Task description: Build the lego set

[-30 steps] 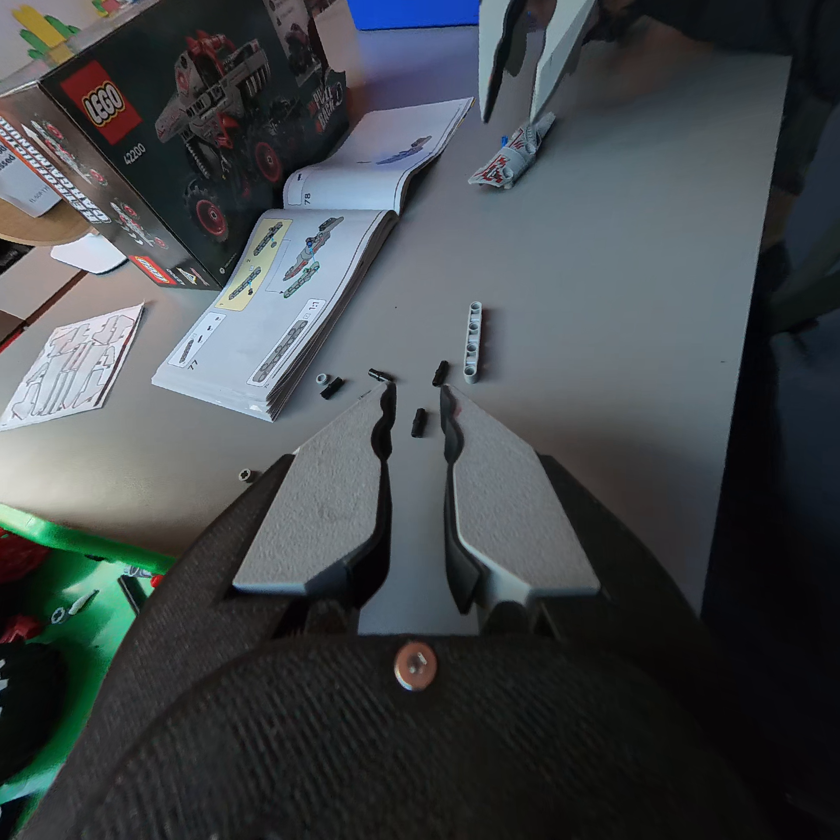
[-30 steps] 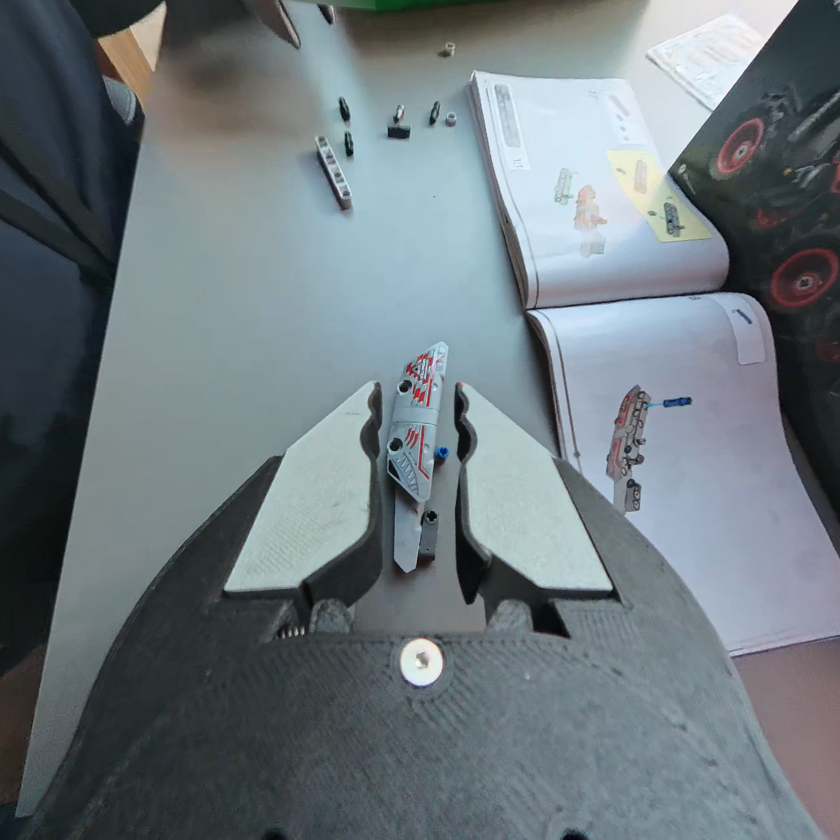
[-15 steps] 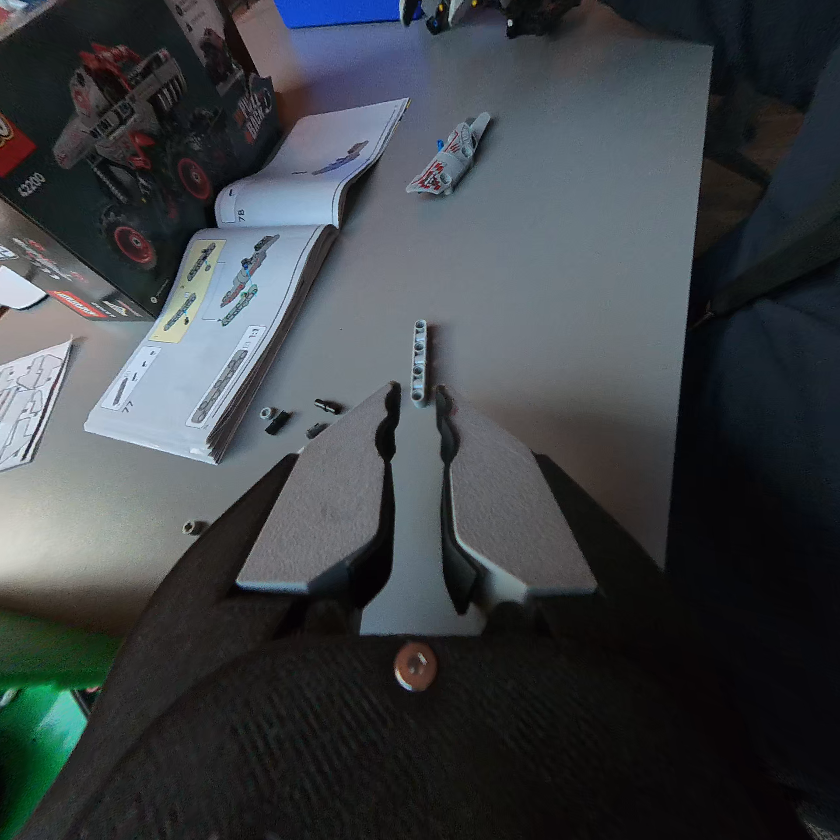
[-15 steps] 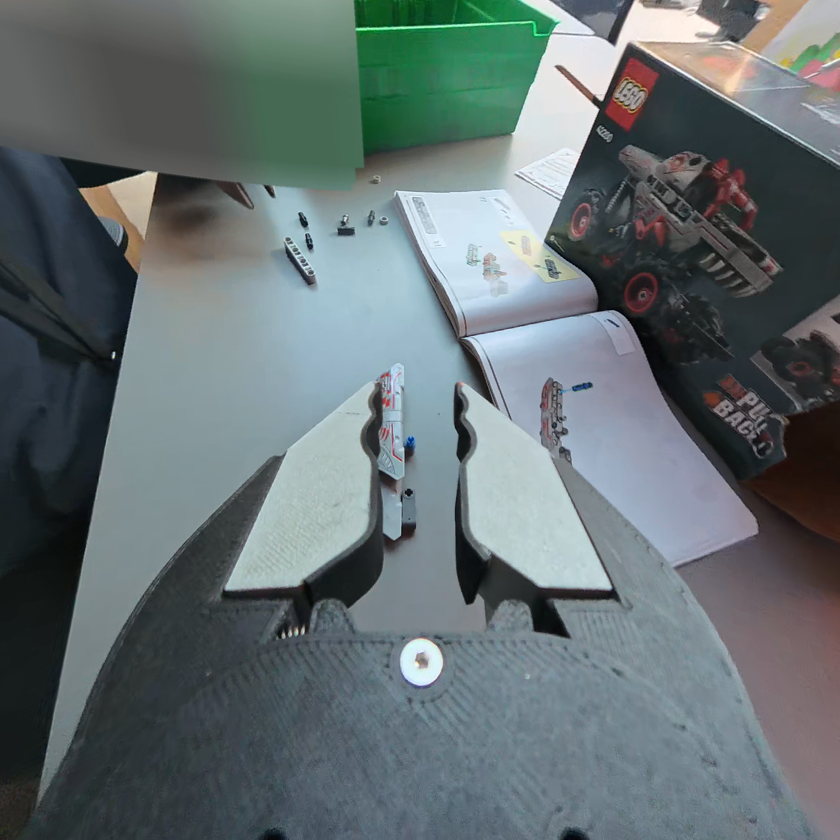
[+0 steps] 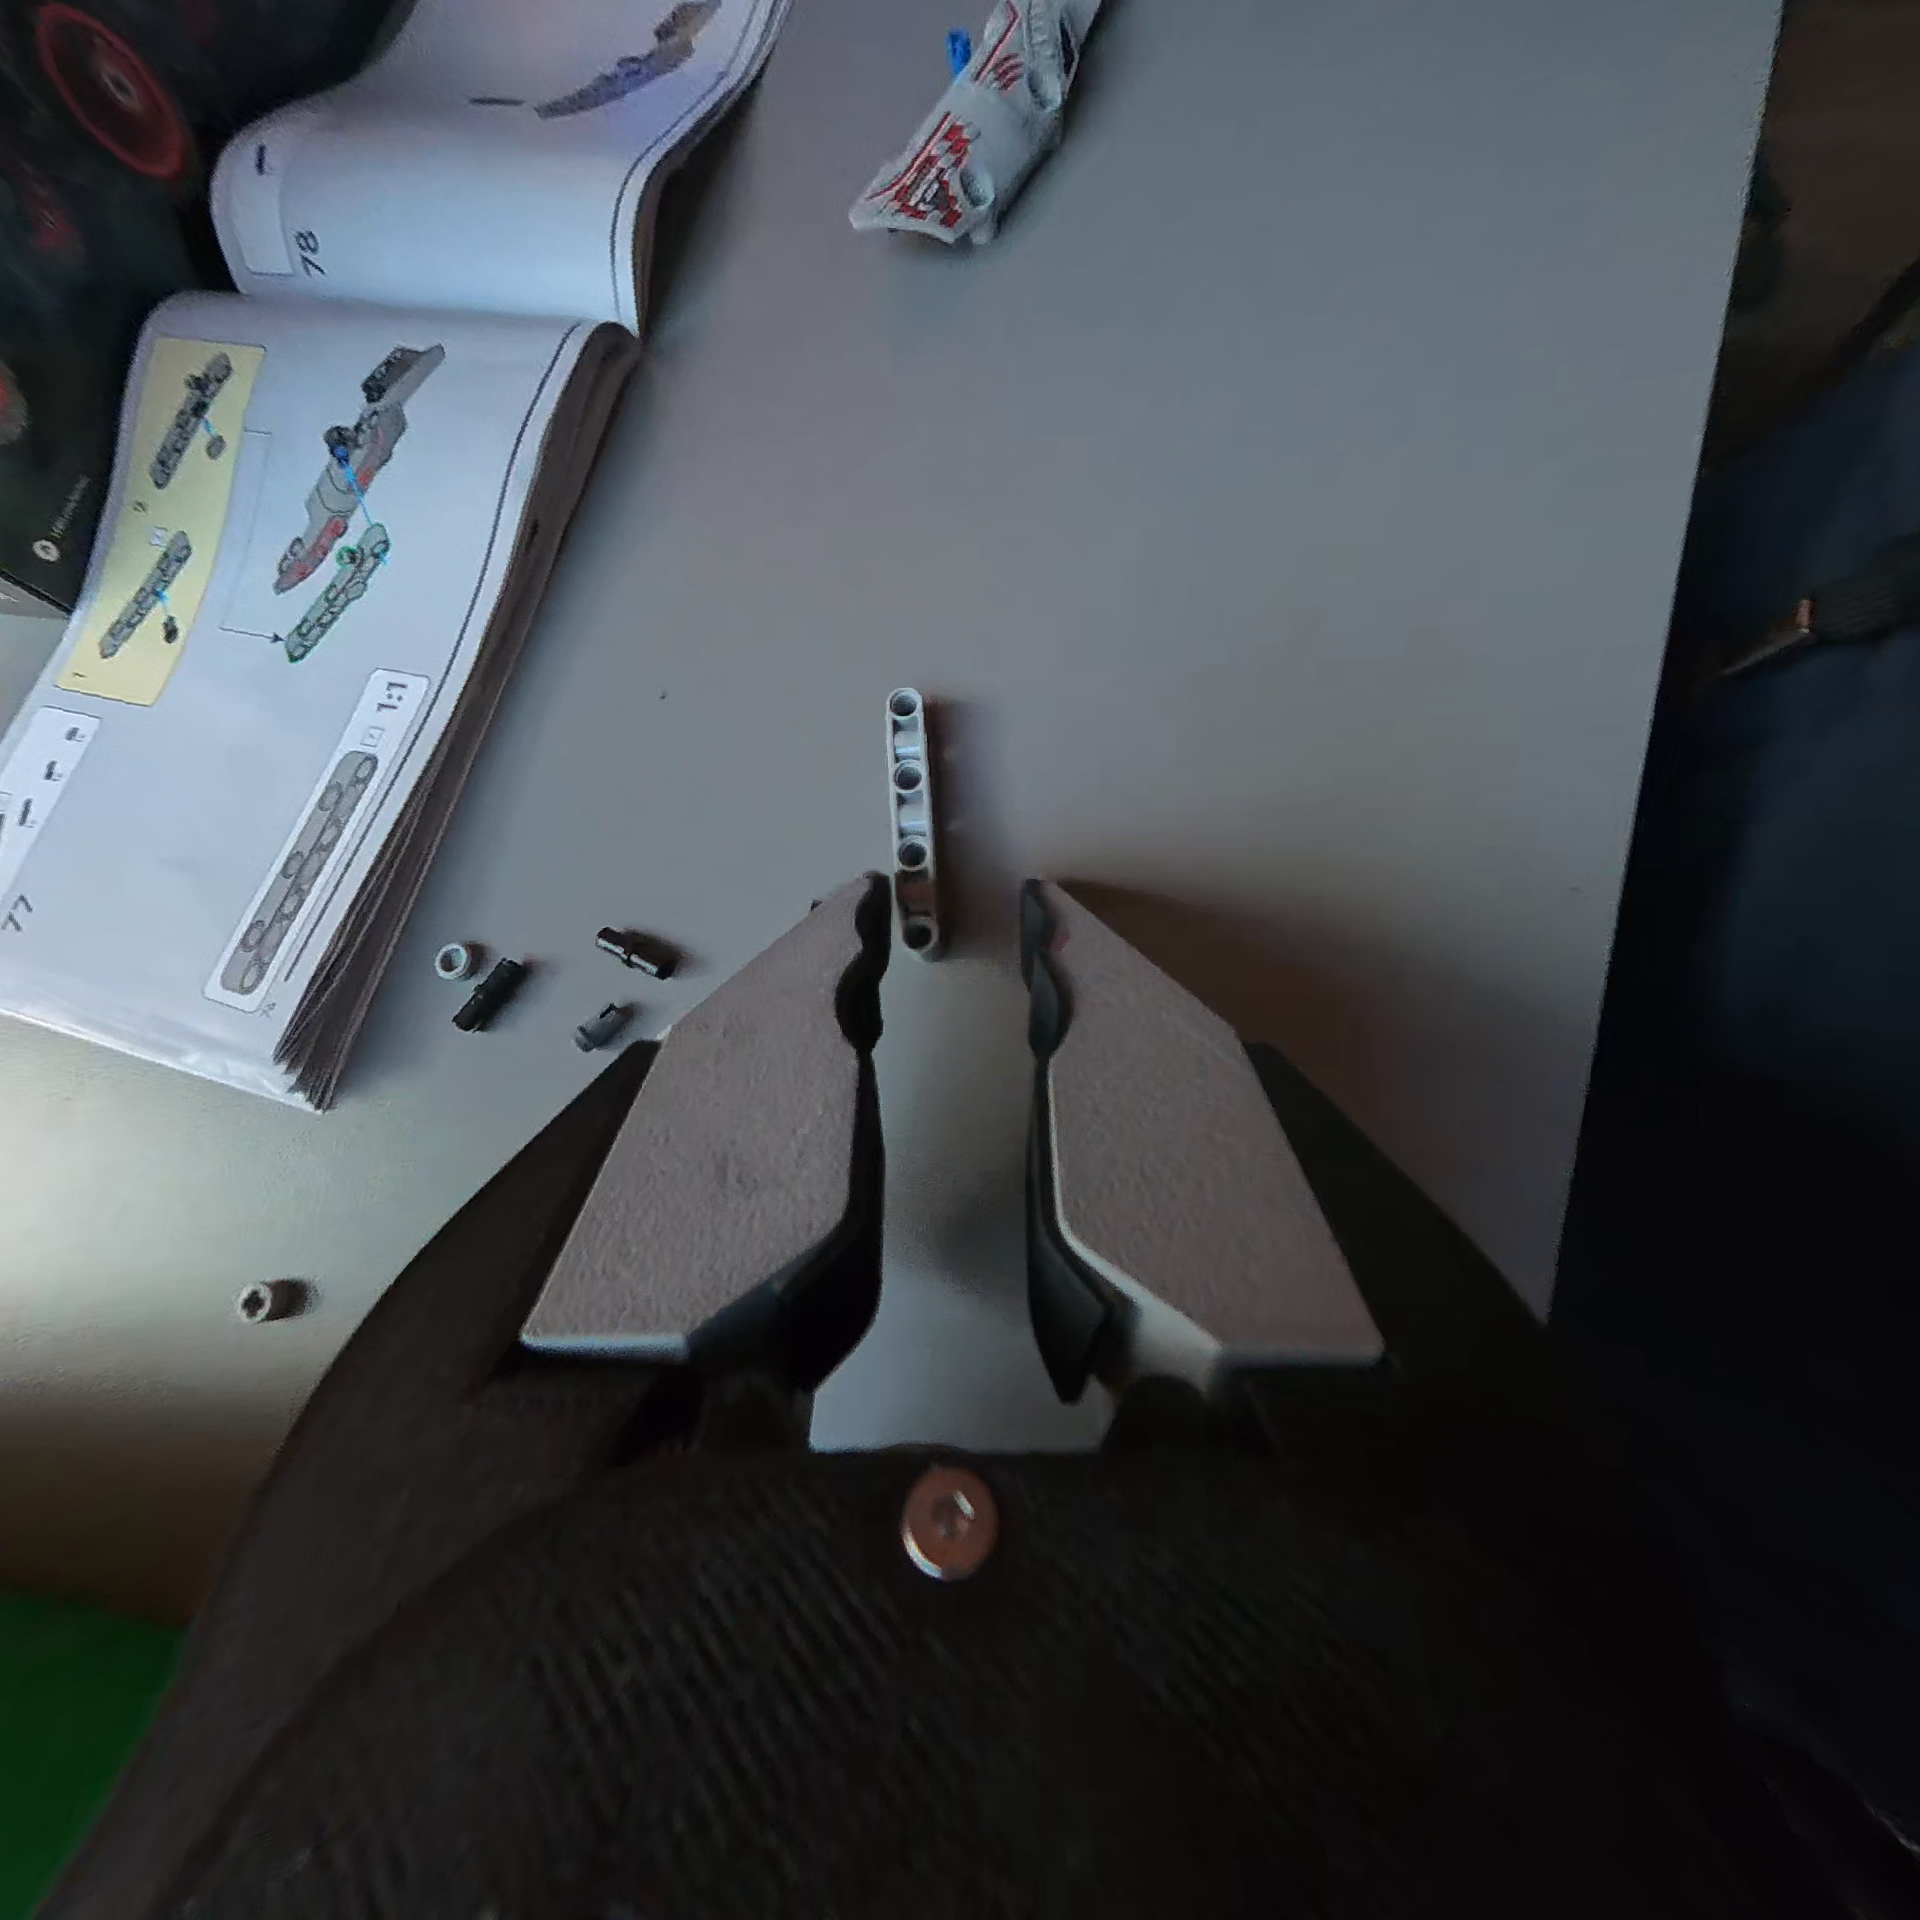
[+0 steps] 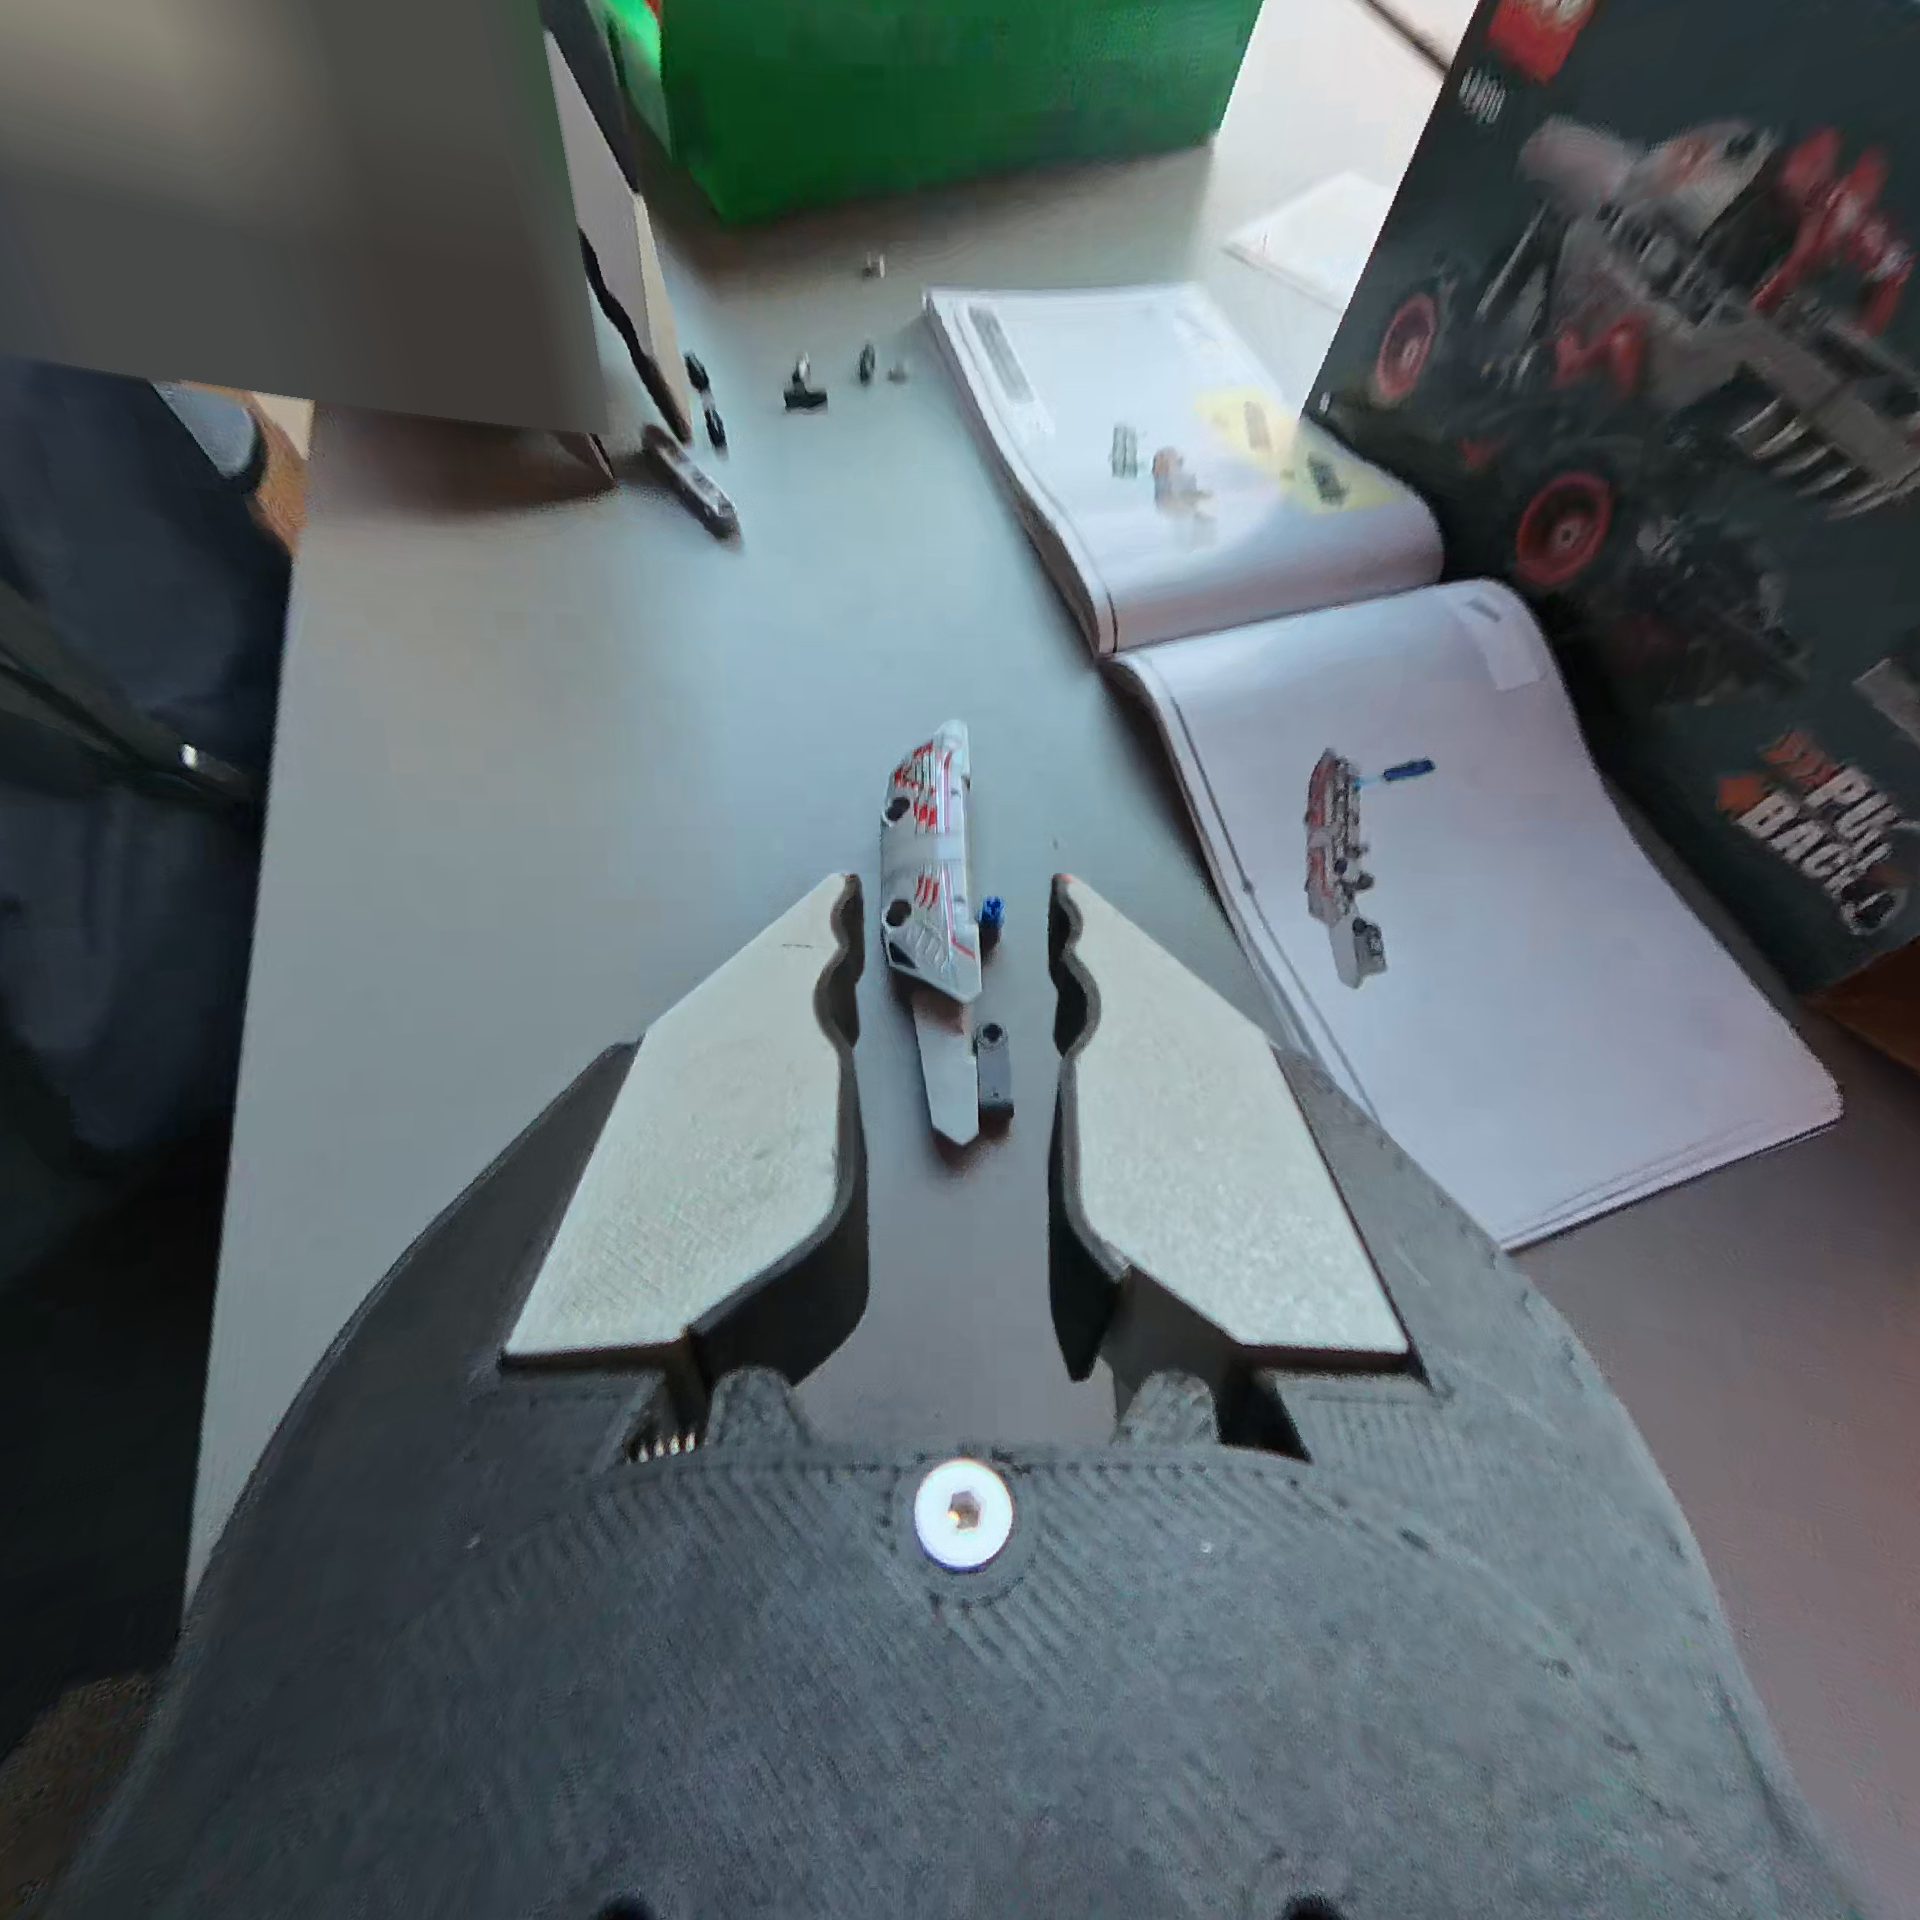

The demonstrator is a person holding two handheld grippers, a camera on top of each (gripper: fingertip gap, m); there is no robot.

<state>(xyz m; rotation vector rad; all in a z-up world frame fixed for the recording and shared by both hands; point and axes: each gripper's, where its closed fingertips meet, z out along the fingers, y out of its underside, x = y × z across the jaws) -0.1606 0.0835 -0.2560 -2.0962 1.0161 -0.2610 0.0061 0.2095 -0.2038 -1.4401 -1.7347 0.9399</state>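
Between your left tongs (image 5: 956,899), parted and empty, lay the near end of the grey beam (image 5: 910,821) on the tabletop (image 5: 1299,520). Your right tongs (image 6: 954,899) gaped empty around the grey-and-red panel assembly (image 6: 927,862). What the green bin (image 6: 935,94) held was hidden.

A light grey beam (image 5: 908,821) with a row of holes lies flat on the grey table (image 5: 1299,520). Left of it lie small black pins (image 5: 634,951) and a grey bush (image 5: 458,959). Beyond the beam lies a grey panel assembly (image 5: 977,125) with red stripes.
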